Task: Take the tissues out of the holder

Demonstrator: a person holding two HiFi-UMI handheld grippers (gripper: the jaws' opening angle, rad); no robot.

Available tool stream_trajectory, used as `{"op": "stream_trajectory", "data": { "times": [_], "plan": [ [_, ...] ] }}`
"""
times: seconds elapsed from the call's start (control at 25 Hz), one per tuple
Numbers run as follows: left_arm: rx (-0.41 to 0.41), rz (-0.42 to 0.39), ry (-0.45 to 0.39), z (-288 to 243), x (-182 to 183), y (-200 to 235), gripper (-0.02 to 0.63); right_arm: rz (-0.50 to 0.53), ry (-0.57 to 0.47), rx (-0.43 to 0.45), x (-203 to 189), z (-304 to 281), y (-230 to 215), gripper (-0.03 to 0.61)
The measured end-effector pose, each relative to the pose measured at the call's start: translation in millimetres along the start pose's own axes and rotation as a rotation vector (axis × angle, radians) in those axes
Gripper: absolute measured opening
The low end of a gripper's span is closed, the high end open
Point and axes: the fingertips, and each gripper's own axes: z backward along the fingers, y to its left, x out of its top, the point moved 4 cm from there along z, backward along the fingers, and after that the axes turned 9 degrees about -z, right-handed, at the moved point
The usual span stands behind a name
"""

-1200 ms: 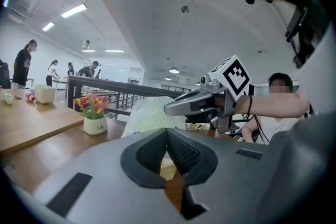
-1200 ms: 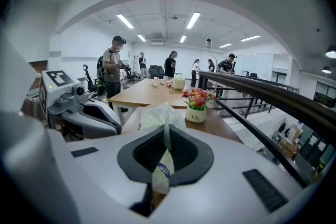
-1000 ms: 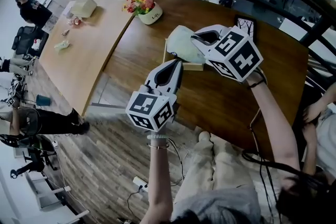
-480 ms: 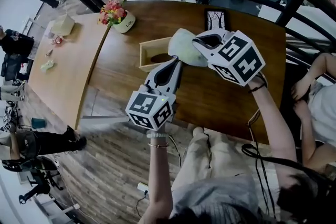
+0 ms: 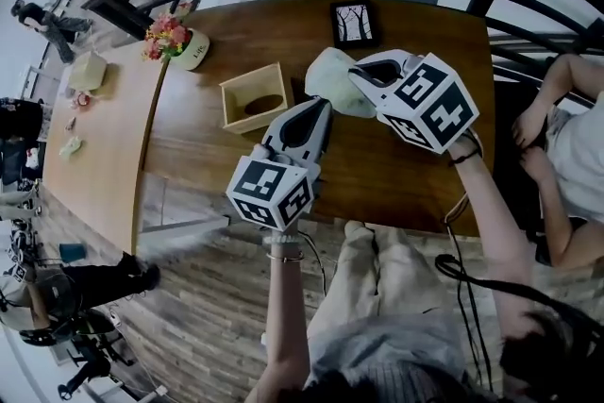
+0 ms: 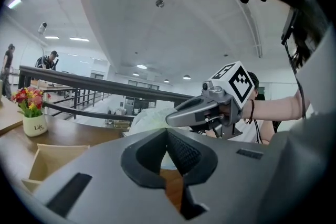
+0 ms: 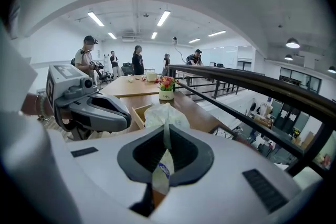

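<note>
Near the centre of the head view, pinched by its thin plastic wrap in the closed right gripper (image 5: pixel 355 76): the tissue pack (image 5: pixel 330 78), pale in colour, lifted clear above the dark wooden table (image 5: pixel 406 175). Already out of the holder (image 5: pixel 253 96), just to the right of it in the frame, not touching it. In the right gripper view, a strip of the wrap squeezed flat between both jaws, with the bulk of the pack past the tips. Left of the pack, standing on the table, the light wooden holder, its inside open to the camera, with a dark oval at its bottom. At lower centre, the left gripper (image 5: pixel 319 109), jaws brought together at the tips with nothing between them, pointing toward the pack and close under it. At upper left, near the table edge, a flower pot (image 5: pixel 179 42). At upper centre, a picture frame (image 5: pixel 353 22).
</note>
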Motion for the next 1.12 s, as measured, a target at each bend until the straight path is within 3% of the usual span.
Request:
{"op": "stream_trajectory", "data": {
  "times": [0.56, 1.12],
  "plan": [
    [-0.108, 0.066, 0.093, -21.9, -54.1, -29.7, 0.008, -0.126, 0.116, -0.044, -83.0, -1.4, -10.3, 0.012],
    [-0.123, 0.094, 0.134, -25.6, -74.0, -41.1, 0.008, -0.141, 0.183, -0.042, -113.3, -18.5, -4.2, 0.012]
  ]
}}
